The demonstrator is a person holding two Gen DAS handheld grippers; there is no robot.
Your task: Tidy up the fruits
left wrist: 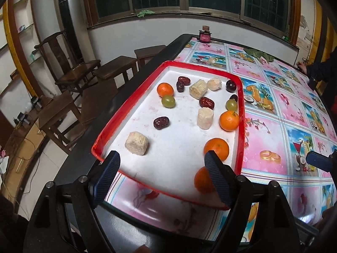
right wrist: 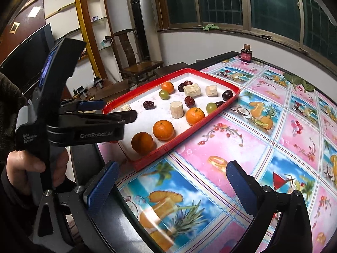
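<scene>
Both grippers are hovering with jaws spread wide, nothing between the pads. The left gripper (left wrist: 162, 168) is hanging over the near end of the red tray (left wrist: 134, 97), its fingers (left wrist: 217, 177) framing bare tray floor; the right-hand finger is overlapping the nearest orange (left wrist: 201, 180) in view, but I cannot tell if it is touching. The right gripper (right wrist: 172, 181) is sitting over the patterned tablecloth (right wrist: 263, 130), just off the tray's near corner and clear of every fruit. A hand (right wrist: 35, 166) is gripping the left tool's handle at the left edge of the right wrist view.

All the fruit is lying loose in the tray, which is resting on the table along its left edge:
- four oranges: three lining up along the tray's right side towards the near end, one (left wrist: 165, 89) at the far left
- two green grapes (left wrist: 168, 101)
- dark red dates (left wrist: 161, 123) scattering through the middle and far end
- pale cylindrical chunks (left wrist: 137, 143), one nearest the left finger
- a dark round fruit (left wrist: 231, 85) at the far right corner

A small dark jar (left wrist: 204, 34) is standing at the table's far edge.
</scene>
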